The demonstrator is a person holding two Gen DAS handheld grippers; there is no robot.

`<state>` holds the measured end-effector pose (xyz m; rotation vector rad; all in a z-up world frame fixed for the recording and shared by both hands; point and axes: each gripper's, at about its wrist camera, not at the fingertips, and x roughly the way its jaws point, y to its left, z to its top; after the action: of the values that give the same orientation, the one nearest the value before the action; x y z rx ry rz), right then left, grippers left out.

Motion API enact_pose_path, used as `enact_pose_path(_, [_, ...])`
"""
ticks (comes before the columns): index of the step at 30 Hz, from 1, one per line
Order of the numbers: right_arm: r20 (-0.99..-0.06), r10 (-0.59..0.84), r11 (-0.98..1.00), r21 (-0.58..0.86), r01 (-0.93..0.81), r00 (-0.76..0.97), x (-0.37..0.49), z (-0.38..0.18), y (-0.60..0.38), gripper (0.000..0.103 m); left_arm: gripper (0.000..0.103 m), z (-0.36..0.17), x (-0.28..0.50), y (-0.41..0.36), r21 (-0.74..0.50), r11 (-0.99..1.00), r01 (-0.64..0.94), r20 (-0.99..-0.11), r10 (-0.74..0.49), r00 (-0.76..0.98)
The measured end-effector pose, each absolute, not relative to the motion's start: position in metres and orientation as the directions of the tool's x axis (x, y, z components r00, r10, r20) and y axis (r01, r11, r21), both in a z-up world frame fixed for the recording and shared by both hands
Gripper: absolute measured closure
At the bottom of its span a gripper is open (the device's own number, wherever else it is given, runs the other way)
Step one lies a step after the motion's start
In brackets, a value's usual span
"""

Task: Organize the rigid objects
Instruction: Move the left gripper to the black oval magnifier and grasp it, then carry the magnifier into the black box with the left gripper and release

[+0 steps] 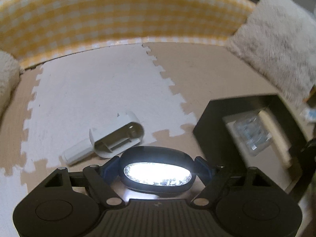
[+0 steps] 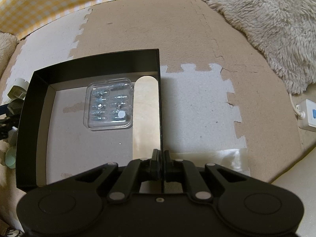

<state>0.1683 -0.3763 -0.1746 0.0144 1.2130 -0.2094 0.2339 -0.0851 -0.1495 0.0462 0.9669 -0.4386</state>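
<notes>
1. Black open-topped rectangular box (image 2: 94, 65) on the foam-tile floor (image 2: 197, 108): holds a clear plastic blister case of small metal parts (image 2: 109, 105), with a pale flat round-ended stick (image 2: 146, 114) just beside it.
2. Right gripper (image 2: 161, 165): fingers pinched narrow on the box's right wall.
3. Left gripper (image 1: 157, 172): fingers clasp a dark oval lamp, lit (image 1: 157, 173).
4. White plastic oval housing (image 1: 110, 138): lies on the floor ahead, possibly a battery cover.

Blister pack (image 2: 109, 104) in box (image 2: 94, 65), left of stick (image 2: 146, 114).
</notes>
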Motion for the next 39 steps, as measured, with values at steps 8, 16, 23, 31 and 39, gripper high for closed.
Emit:
enact_pose_path(8, [-0.93, -0.153, 0.981, -0.101, 0.167, 0.333, 0.168, -0.174, -0.376, 0.097, 0.022, -0.11, 0.211, -0.095, -0.296, 0.884, 0.361, -0.736, -0.452, 0.504])
enact_pose_path(16, [-0.93, -0.154, 0.981, -0.102, 0.166, 0.333, 0.168, -0.174, -0.376, 0.097, 0.022, -0.09, 0.174, -0.138, -0.403, 0.8, 0.444, -0.692, -0.584, 0.424])
enact_pose_path(23, [-0.93, -0.153, 0.981, -0.102, 0.167, 0.333, 0.168, -0.174, -0.376, 0.097, 0.022, -0.104, 0.152, -0.192, -0.409, 0.782, 0.47, -0.718, -0.594, 0.364])
enact_pose_path(31, [-0.93, -0.153, 0.981, -0.102, 0.166, 0.333, 0.168, -0.174, -0.376, 0.097, 0.022, -0.13, 0.145, -0.222, -0.436, 0.8, 0.412, -0.732, -0.581, 0.356])
enact_pose_path(39, [-0.93, -0.152, 0.981, -0.101, 0.167, 0.334, 0.169, -0.174, -0.376, 0.097, 0.019, -0.14, 0.155, -0.222, -0.464, 0.802, 0.376, -0.765, -0.577, 0.286])
